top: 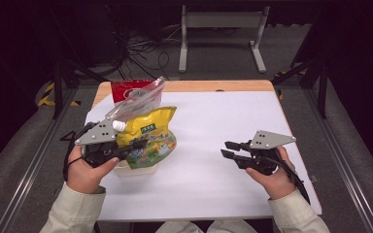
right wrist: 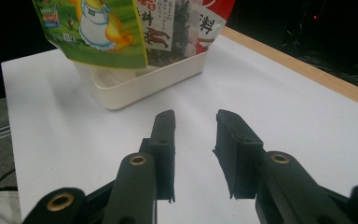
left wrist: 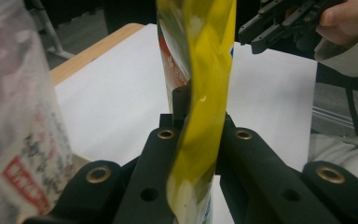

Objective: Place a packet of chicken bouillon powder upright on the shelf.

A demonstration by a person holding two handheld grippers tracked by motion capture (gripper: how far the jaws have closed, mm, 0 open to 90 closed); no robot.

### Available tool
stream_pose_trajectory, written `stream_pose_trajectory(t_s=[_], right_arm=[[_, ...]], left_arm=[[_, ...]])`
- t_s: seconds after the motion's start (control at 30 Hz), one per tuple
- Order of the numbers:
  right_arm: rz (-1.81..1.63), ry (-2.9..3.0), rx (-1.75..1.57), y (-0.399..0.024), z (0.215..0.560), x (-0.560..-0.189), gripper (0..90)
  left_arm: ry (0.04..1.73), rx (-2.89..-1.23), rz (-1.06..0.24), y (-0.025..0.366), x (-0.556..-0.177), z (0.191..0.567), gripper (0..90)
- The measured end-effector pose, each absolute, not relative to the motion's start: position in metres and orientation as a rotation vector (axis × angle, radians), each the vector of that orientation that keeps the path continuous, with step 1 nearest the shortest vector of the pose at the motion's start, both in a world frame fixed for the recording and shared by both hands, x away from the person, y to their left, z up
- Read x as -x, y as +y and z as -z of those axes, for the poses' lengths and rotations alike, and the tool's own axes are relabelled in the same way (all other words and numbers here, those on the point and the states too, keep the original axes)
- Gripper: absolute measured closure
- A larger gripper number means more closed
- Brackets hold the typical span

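A yellow and green snack bag (top: 148, 131) hangs over a white tub (top: 137, 169) at the table's left. My left gripper (top: 135, 145) is shut on the bag's edge; in the left gripper view the yellow film (left wrist: 200, 140) is pinched between the two black jaws of my left gripper (left wrist: 198, 109). A clear zip bag with red print (top: 137, 97) stands in the tub behind it. My right gripper (top: 227, 149) hovers over the table's right half, apart from the bags. In its own view my right gripper (right wrist: 196, 122) is open with nothing between the jaws, pointing at the tub (right wrist: 140, 84).
The white table sheet (top: 209, 126) lies bare between the tub and the right hand. A wooden table edge (top: 213, 86) runs along the far side. Beyond it are cables and a metal frame (top: 222, 22) on the floor.
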State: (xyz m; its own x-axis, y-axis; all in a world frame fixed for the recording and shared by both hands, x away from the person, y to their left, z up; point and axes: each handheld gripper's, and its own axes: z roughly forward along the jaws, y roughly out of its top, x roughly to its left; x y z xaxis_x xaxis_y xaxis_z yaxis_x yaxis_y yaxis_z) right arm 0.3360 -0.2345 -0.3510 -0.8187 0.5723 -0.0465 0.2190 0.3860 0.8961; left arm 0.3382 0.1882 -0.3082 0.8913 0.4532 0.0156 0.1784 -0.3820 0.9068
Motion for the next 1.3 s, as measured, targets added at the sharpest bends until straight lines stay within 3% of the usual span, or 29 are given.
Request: stream_pose_trajectory(t_s=[0.5, 1.3], right_arm=[[-1.403, 2.293, -0.703, -0.246, 0.349, -0.340, 67.0], [-1.421, 2.286, -0.721, -0.249, 0.349, -0.342, 66.7]], left_arm=[[0.472, -1.963, -0.393, 0.226, -0.346, 0.311, 87.6], [0.346, -2.014, -0.297, 0.251, -0.362, 0.334, 87.5]])
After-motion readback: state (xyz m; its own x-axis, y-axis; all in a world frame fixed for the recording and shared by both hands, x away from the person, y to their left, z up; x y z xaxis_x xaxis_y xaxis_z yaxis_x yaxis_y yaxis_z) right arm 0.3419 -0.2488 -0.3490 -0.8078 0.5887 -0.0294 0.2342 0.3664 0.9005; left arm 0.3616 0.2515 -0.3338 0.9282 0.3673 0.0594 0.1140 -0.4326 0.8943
